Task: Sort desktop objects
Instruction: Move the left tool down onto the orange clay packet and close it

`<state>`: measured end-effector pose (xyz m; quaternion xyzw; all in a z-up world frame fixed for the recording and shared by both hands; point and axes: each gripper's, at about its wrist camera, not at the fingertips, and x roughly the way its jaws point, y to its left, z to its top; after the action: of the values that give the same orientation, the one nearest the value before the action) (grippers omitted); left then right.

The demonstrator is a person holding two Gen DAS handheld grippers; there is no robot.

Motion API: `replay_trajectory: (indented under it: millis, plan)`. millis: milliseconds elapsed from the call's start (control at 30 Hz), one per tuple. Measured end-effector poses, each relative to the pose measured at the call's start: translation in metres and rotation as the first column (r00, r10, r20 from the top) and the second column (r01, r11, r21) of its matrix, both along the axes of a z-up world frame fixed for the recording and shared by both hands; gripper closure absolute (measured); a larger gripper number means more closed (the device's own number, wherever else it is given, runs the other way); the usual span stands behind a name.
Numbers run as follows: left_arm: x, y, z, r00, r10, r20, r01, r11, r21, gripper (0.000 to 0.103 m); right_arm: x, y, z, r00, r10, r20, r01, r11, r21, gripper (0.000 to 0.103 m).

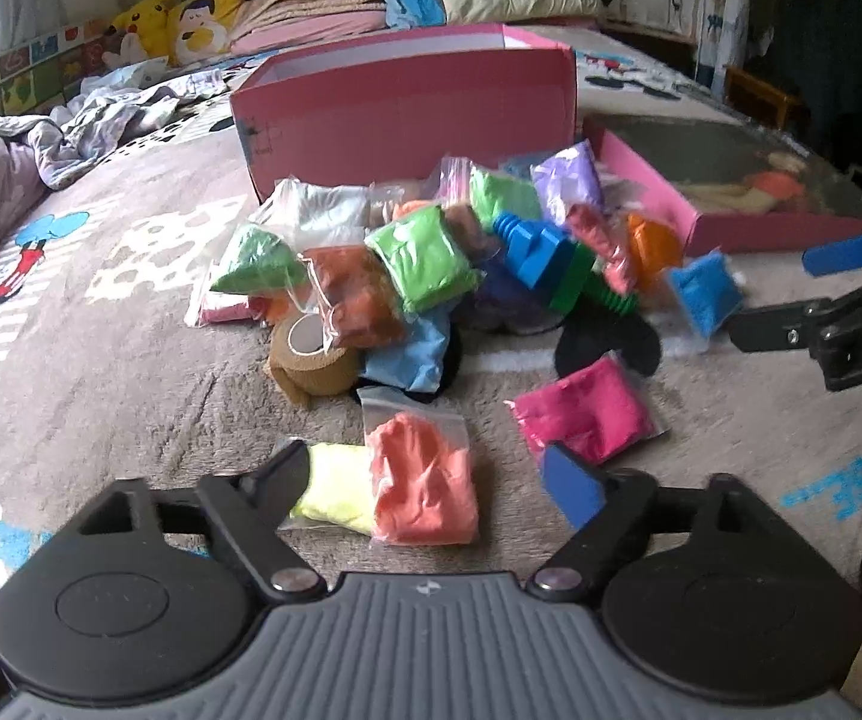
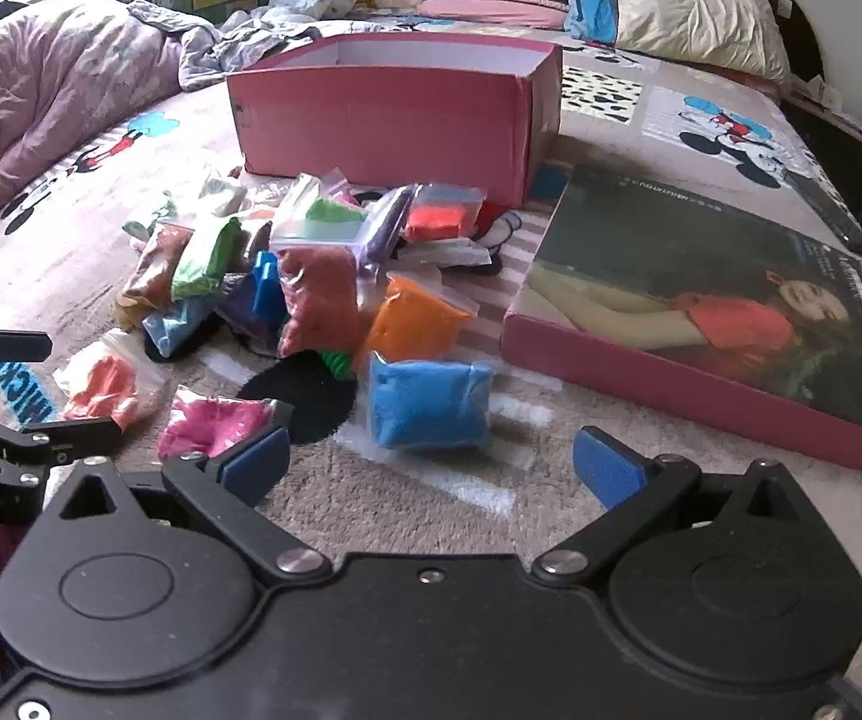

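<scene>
The bed (image 1: pixel 131 360) is carrying a pink box (image 1: pixel 407 114), its interior hidden, and a lid (image 2: pixel 700 324). The pile (image 1: pixel 431 264) is lying ahead. Left gripper (image 1: pixel 436 480), jaws wide, is flanking yellow (image 1: pixel 335 486) and salmon bags (image 1: pixel 425 486). Right gripper (image 2: pixel 431 468), jaws wide, is facing a blue bag (image 2: pixel 428 402); only the left view is showing a tape roll (image 1: pixel 314 357).

This is a bedroom in a home. Everything lies on a bed (image 2: pixel 700 138) covered with a plush cartoon-mouse blanket (image 1: pixel 131 360). A crumpled lilac quilt (image 2: pixel 59 96) is heaped at one side, and a pillow (image 2: pixel 694 6) and folded pink towels (image 1: pixel 311 6) sit near the headboard beside yellow plush toys (image 1: pixel 179 21). A colourful picture-tile border (image 1: pixel 17 75) runs along the wall.
</scene>
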<state>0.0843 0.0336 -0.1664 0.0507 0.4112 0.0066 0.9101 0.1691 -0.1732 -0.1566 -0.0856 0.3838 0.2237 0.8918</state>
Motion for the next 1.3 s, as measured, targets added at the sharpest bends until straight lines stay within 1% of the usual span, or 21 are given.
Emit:
replay_trajectory:
  millis: [100, 200, 233, 300, 367, 467, 500, 733, 767, 800, 867, 1033, 1100, 1300]
  plan:
    - [0.004, 0.0, -0.006, 1.0, 0.002, -0.021, -0.002, 1.0, 0.006, 0.029, 0.004, 0.003, -0.006, 1.0, 0.009, 0.005, -0.009, 1.0, -0.012, 0.003]
    - [0.006, -0.004, -0.008, 1.0, -0.004, -0.021, 0.005, 0.999, 0.037, 0.03, 0.009, 0.005, -0.011, 1.0, 0.011, 0.002, -0.011, 1.0, -0.005, 0.004]
    - [0.006, -0.006, -0.009, 1.0, -0.009, -0.021, 0.01, 0.999, 0.049, 0.035, 0.011, 0.005, -0.012, 1.0, 0.01, 0.0, -0.01, 1.0, -0.004, 0.004]
    - [0.007, -0.009, -0.01, 1.0, -0.018, -0.021, 0.019, 0.997, 0.074, 0.042, 0.014, 0.006, -0.015, 1.0, 0.008, -0.001, -0.008, 1.0, -0.002, 0.004]
    - [0.007, -0.012, -0.011, 0.999, -0.024, -0.024, 0.027, 0.995, 0.094, 0.043, 0.016, 0.007, -0.017, 1.0, 0.008, -0.001, -0.008, 1.0, -0.002, 0.004]
    - [0.008, -0.016, -0.012, 0.999, -0.036, -0.024, 0.039, 0.99, 0.133, 0.043, 0.018, 0.008, -0.02, 1.0, 0.007, -0.004, -0.007, 1.0, 0.0, 0.009]
    - [0.008, -0.018, -0.013, 0.999, -0.039, -0.024, 0.042, 0.988, 0.15, 0.045, 0.019, 0.008, -0.021, 1.0, 0.007, -0.005, -0.007, 1.0, 0.001, 0.01]
    - [0.01, -0.022, -0.017, 0.998, -0.047, -0.043, 0.054, 0.977, 0.204, 0.05, 0.023, 0.01, -0.027, 1.0, 0.014, 0.007, -0.014, 1.0, 0.0, 0.01]
    - [0.01, -0.023, -0.017, 0.998, -0.047, -0.046, 0.056, 0.976, 0.212, 0.051, 0.023, 0.011, -0.027, 1.0, 0.019, 0.012, -0.019, 1.0, 0.0, 0.014]
    - [0.011, -0.023, -0.017, 0.998, -0.047, -0.049, 0.057, 0.974, 0.218, 0.052, 0.023, 0.012, -0.027, 0.999, 0.028, 0.016, -0.028, 1.0, -0.001, 0.022]
    - [0.012, -0.022, -0.018, 0.998, -0.041, -0.055, 0.053, 0.974, 0.219, 0.052, 0.023, 0.015, -0.029, 0.999, 0.043, 0.017, -0.042, 0.999, -0.009, 0.029]
    - [0.012, -0.022, -0.019, 0.997, -0.046, -0.061, 0.058, 0.972, 0.229, 0.053, 0.025, 0.017, -0.032, 0.999, 0.049, 0.019, -0.048, 0.999, -0.018, 0.03]
    - [0.012, -0.023, -0.019, 0.997, -0.056, -0.06, 0.069, 0.969, 0.237, 0.06, 0.025, 0.018, -0.033, 0.999, 0.05, 0.022, -0.049, 0.999, -0.02, 0.03]
    - [0.012, -0.021, -0.016, 0.996, -0.068, -0.058, 0.079, 0.972, 0.22, 0.061, 0.026, 0.018, -0.037, 0.998, 0.048, 0.029, -0.047, 0.999, -0.025, 0.031]
